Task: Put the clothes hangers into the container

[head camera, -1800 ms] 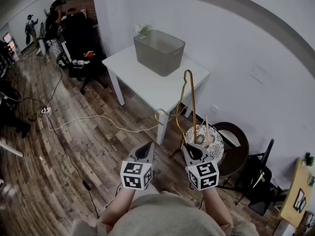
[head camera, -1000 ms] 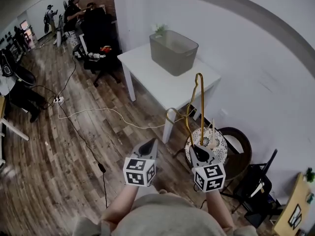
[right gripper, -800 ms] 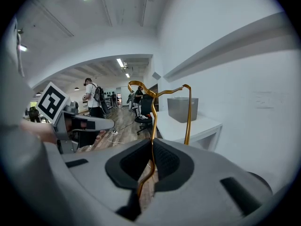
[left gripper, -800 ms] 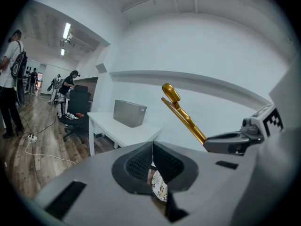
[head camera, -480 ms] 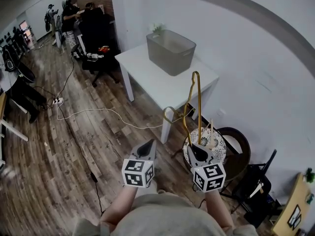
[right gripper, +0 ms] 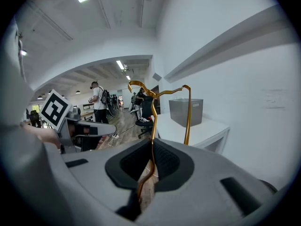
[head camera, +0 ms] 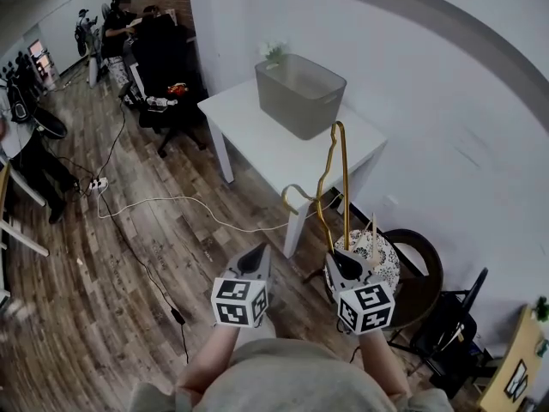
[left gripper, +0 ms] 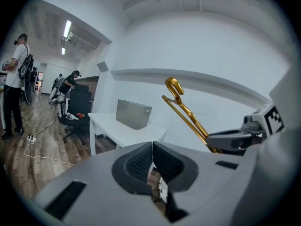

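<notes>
Since a moment ago the view has swung a little, so the white table (head camera: 257, 140) and the grey container (head camera: 300, 93) on it now sit a bit more to the right, and the gold hanger (head camera: 343, 187) has stayed standing up. The right gripper (head camera: 345, 264) has its jaws shut tight on the thin gold wire near the bottom, with the hook end up high. The left gripper (head camera: 254, 258) has its jaws pressed together with nothing between them. The hanger is well apart from the container, out over the wooden floor, near a round patterned stool (head camera: 382, 260). To do this well, the person should likely step up to the table first. Then they should lift the hanger over the rim and tip it so it goes in long side first. The hook could catch on the rim, and the thin wire might spin in the jaws, so slow is best. The jaws should open only once it is inside.
</notes>
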Action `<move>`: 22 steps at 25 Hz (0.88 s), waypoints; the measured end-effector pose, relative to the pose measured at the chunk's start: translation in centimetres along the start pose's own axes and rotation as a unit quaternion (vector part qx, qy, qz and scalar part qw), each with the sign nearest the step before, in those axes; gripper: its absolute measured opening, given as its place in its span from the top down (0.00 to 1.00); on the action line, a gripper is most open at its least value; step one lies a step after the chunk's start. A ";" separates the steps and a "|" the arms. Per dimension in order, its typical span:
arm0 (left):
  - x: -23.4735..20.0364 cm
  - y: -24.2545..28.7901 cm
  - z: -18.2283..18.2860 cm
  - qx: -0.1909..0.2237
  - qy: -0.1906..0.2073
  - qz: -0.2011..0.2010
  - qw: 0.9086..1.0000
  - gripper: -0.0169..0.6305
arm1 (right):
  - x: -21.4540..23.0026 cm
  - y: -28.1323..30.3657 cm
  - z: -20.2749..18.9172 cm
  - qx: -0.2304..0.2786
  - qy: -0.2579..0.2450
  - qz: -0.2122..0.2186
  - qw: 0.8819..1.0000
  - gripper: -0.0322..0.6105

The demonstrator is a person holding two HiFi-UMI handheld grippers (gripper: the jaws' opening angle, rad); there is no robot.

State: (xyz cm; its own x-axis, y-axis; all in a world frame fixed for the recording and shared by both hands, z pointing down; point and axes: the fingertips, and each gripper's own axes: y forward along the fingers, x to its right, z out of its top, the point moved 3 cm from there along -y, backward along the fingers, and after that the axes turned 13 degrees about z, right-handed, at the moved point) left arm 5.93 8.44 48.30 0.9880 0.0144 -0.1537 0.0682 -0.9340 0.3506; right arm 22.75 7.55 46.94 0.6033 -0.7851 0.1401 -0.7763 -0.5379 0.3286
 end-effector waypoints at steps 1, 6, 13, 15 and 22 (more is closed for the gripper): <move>-0.5 0.7 0.4 0.002 0.002 -0.001 1.000 0.96 | 0.3 0.8 0.4 0.001 -0.001 -0.001 1.000 0.92; -3.4 4.3 2.8 0.007 0.008 -0.011 1.000 0.96 | 1.8 4.9 3.0 0.011 -0.005 -0.011 1.000 0.92; -7.7 9.7 7.1 0.013 0.018 -0.030 0.999 0.96 | 3.7 10.6 7.0 0.018 -0.005 -0.032 0.999 0.92; -8.9 11.1 8.0 0.011 0.019 -0.036 0.999 0.96 | 4.2 12.3 7.9 0.018 -0.003 -0.039 0.999 0.92; -12.9 15.5 9.6 -0.010 0.025 -0.054 0.998 0.96 | 5.3 18.0 10.2 0.021 0.009 -0.052 0.998 0.91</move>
State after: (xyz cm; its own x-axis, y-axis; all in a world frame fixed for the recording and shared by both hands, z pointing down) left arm -7.08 -9.62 46.82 0.9804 0.1321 -0.1459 0.1763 -0.9189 0.3529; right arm 10.11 -9.38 44.03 0.6840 -0.7189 0.1237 -0.7159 -0.6290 0.3030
